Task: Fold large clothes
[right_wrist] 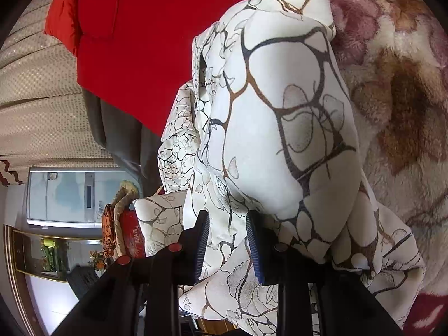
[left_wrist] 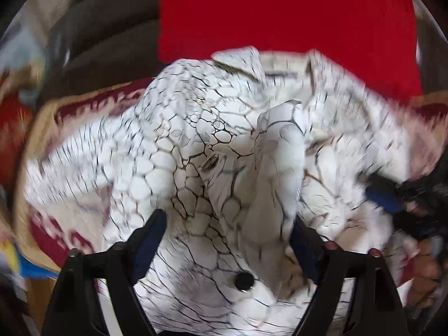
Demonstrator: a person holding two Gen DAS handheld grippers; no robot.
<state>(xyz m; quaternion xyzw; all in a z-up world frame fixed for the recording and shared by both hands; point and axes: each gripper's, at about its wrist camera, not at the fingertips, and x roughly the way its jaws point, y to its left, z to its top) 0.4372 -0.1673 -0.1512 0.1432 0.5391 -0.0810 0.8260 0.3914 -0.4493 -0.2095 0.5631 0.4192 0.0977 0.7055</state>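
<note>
A white shirt [left_wrist: 179, 168] printed with dark crackle lines lies crumpled on a bed, its collar [left_wrist: 240, 61] at the far side and a black button [left_wrist: 244, 280] near me. My left gripper [left_wrist: 228, 219] hovers over it, open wide, with nothing pinched between its blue pads. At the right edge of the left wrist view, the right gripper's blue pad [left_wrist: 383, 198] sits against the shirt's edge. In the right wrist view, my right gripper [right_wrist: 228, 240] is shut on a bunched fold of the shirt [right_wrist: 280, 117], which rises and drapes in front of the camera.
A red cloth [left_wrist: 280, 14] lies beyond the collar, also seen as red cloth [right_wrist: 145, 42]. A floral plush blanket [right_wrist: 397, 89] covers the bed to the right. A red-and-tan patterned cover [left_wrist: 72, 106] lies under the shirt. A glass cabinet [right_wrist: 64, 196] stands far left.
</note>
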